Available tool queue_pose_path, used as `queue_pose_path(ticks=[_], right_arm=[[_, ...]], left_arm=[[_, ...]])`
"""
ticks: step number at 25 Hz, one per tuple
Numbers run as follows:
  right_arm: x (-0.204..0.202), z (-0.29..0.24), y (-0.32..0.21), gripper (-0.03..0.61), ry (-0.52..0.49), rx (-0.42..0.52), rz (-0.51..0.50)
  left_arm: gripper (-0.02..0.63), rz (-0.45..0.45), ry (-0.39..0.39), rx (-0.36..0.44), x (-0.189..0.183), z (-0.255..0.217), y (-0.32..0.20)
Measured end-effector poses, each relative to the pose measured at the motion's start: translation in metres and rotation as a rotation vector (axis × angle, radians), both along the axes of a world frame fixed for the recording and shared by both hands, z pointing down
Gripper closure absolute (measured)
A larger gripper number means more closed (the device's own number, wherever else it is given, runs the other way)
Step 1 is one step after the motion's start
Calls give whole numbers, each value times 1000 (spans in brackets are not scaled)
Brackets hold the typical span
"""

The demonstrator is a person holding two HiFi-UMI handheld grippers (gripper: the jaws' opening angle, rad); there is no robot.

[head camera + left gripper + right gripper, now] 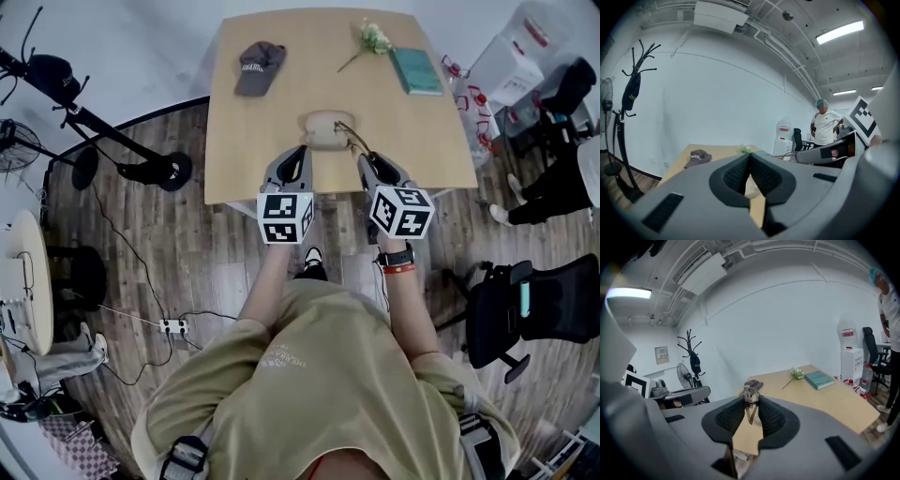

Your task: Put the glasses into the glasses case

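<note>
Our right claw (364,159) pinches the thin dark wire-framed glasses (750,401); the beige oval glasses case (323,128) lies just ahead, leftward, before our closed-up, empty left claw (305,152).

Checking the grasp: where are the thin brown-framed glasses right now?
The glasses are pinched in the right gripper, over the wooden table's near edge, just right of the beige oval case in the head view.

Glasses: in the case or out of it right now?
Out. The glasses are clamped between the right gripper's jaws, short of the glasses case lying on the table.
</note>
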State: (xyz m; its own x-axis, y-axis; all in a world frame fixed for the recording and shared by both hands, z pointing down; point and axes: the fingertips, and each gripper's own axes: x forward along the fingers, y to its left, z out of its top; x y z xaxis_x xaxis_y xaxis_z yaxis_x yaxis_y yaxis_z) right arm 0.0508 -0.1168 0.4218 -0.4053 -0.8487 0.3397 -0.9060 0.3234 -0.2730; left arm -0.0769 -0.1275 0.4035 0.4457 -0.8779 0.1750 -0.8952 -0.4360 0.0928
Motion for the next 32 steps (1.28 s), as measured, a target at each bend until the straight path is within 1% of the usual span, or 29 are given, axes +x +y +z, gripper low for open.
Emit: queue_pose_path(ticks=[2,4,6,9,11,16,20,28,32], right_arm=[[-6,4,-17,474,9,-14,-20],[-11,6,-32,476,49,-11,-48],[-15,8,-47,476,70,-11,-71],[-20,12,-70,476,77,-38,-78],[-22,17,-83,476,84,-69,-73],[-17,31,-101,476,27,-134,-68],[-7,52,-115,476,-10,-178,-86],[-6,82,-154,476,-69,-225,-203],[-5,100,-172,476,-98,-275,-253]], left_arm=[[591,3,6,-14,-2,4,-20],[592,-4,15,-26,-5,9,-38],[592,-7,22,-21,-7,11,-54],[592,-6,-9,-4,-12,15,-76],[592,-6,-22,-13,-16,18,-90],[592,27,-29,-24,-12,22,-111],[592,36,-48,-53,-1,41,-121],[592,41,-48,-84,8,75,-155],[592,38,-49,-109,10,89,-173]])
